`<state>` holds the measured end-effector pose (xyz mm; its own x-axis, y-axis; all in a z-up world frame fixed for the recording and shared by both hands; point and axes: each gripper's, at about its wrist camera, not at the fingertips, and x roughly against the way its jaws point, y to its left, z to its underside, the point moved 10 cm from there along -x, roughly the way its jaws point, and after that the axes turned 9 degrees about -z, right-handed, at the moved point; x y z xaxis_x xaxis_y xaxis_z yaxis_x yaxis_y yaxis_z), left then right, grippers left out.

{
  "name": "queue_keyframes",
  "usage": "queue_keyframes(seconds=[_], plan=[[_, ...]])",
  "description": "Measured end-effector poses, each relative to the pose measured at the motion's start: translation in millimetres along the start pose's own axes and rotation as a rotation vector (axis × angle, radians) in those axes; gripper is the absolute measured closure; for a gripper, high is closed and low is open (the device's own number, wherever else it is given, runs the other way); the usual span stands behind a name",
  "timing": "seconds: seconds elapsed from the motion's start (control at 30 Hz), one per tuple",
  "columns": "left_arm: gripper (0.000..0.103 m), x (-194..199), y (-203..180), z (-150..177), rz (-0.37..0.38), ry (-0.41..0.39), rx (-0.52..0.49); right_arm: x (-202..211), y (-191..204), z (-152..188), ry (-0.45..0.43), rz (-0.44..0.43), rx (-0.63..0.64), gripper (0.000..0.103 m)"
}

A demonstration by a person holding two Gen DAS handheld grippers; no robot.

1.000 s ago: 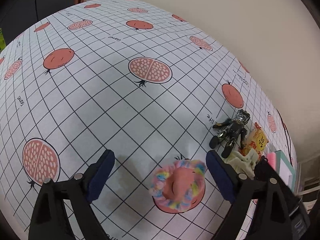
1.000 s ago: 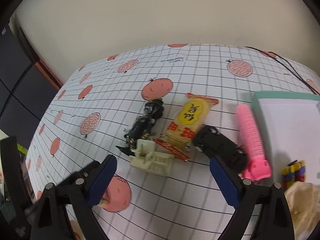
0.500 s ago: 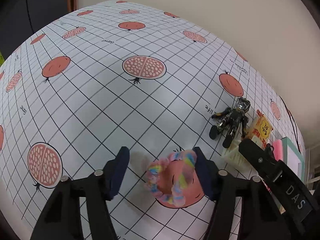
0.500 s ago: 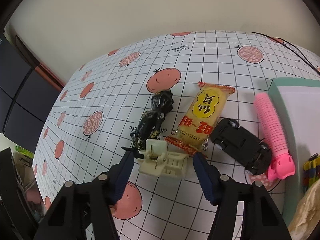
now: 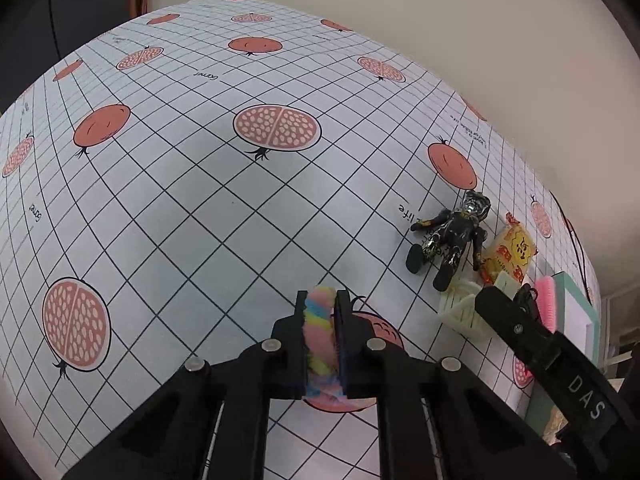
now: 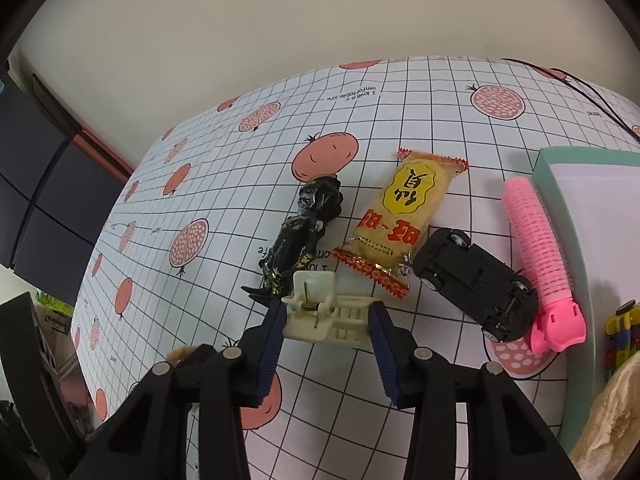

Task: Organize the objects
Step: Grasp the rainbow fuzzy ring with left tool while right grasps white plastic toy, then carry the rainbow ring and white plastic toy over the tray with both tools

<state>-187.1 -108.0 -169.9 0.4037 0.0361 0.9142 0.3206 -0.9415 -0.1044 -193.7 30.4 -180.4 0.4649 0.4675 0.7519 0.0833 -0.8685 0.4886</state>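
Left tongs [image 5: 320,300] pinch a rainbow scrunchie [image 5: 319,332], half hidden; right tongs [image 6: 327,320] flank a cream clip [image 6: 324,312], contact unclear.

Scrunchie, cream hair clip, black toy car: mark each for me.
Scrunchie [image 5: 320,336], left wrist view, pastel band between the fingers.
Cream hair clip [image 6: 326,314], right wrist view, ribbed body beside the spring.
Black toy car [image 6: 476,280], right wrist view, upturned underside.

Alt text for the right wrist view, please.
The right gripper brackets a cream hair clip on a pomegranate-print tablecloth, pads at both its ends. Behind it lie a black figure, a yellow snack pack, an overturned black toy car and a pink roller.
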Motion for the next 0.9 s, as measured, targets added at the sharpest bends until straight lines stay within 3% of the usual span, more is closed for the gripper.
queue_keyframes(seconds=[0.7,0.9], plan=[[0.092,41,-13,-18,0.144,-0.045,0.097,56,3,-20,-0.075,-0.052,-0.010,0.058],[0.092,58,-60,-26,0.194,-0.089,0.055,85,-19,-35,-0.121,-0.047,-0.027,0.058]])
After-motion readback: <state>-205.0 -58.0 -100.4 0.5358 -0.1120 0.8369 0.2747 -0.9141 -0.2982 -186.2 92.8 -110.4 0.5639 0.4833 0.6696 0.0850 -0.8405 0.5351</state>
